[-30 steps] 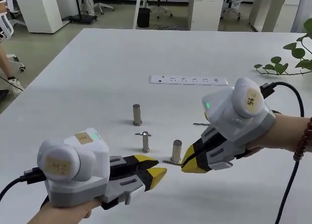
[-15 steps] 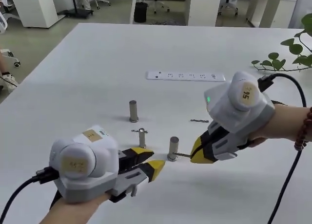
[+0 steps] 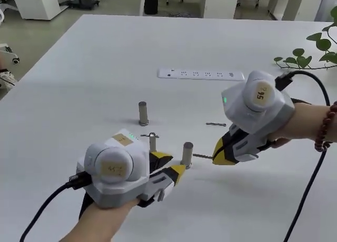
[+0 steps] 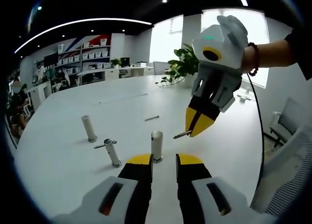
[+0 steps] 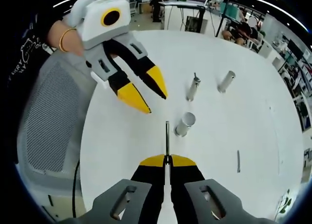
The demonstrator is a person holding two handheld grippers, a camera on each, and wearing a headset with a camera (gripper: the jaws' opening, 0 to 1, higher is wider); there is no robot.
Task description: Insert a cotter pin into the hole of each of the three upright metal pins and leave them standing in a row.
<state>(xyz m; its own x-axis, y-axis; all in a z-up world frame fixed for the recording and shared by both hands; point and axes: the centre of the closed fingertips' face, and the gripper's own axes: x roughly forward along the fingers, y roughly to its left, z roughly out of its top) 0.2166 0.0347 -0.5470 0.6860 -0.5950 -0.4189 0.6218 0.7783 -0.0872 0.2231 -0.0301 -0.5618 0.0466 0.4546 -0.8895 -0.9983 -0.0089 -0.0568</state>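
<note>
Beside the near pin [image 3: 187, 153], the right gripper [image 3: 217, 159] is clamped on a cotter [image 3: 202, 156] whose tip sits just short of it, while the left gripper [image 3: 174, 164] hovers close with jaws apart, so a misaimed push could miss the hole and topple the unsteadied pin.

My right hand-held gripper [image 3: 217, 159] carries a sticker [image 3: 261, 94] reading what looks like 95; the label [image 3: 112, 169] on my left hand-held gripper [image 3: 174, 164] is unreadable.
</note>
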